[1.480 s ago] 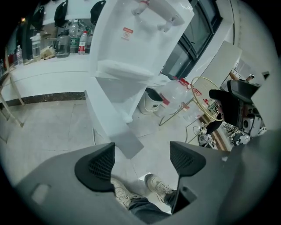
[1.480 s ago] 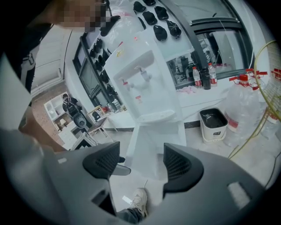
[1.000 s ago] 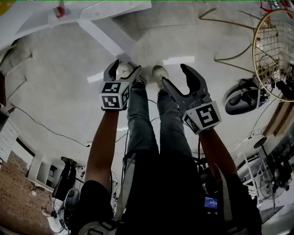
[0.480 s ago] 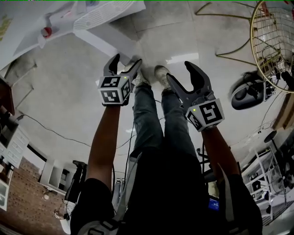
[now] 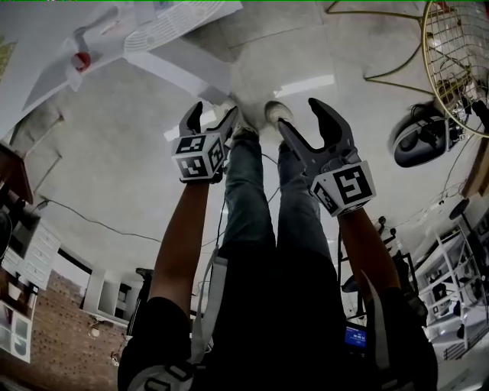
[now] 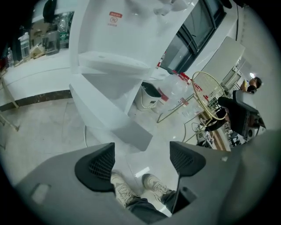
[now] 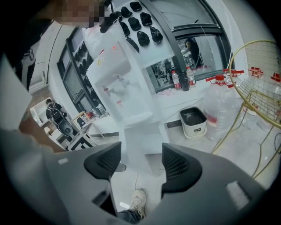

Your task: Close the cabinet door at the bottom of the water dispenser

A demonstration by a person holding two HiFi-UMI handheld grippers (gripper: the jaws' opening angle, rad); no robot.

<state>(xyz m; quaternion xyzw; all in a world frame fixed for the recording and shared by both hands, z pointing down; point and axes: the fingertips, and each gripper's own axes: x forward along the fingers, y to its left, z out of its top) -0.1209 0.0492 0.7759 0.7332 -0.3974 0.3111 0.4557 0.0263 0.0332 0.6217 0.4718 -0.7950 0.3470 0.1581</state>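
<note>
The white water dispenser (image 5: 160, 23) stands on the floor ahead of the person's shoes. Its bottom cabinet door (image 5: 191, 70) hangs open, swung out toward the shoes. In the left gripper view the dispenser (image 6: 118, 39) fills the top, and the open door (image 6: 125, 127) juts out beyond the jaws. The right gripper view shows the dispenser (image 7: 116, 83) with its lower cabinet (image 7: 142, 138) straight ahead. My left gripper (image 5: 210, 116) and right gripper (image 5: 304, 121) are both open, held in the air over the shoes, short of the door. Nothing is between either pair of jaws.
A white bin (image 7: 193, 121) and a large water bottle (image 7: 221, 103) stand right of the dispenser. A gold wire basket (image 5: 458, 69) on a frame is at the right, with a black device (image 5: 420, 141) below it. A cable (image 5: 92, 218) runs across the floor.
The head view has tipped, and the dispenser sits a little lower in it. The left gripper has shifted slightly right. Both grippers stay open and empty.
</note>
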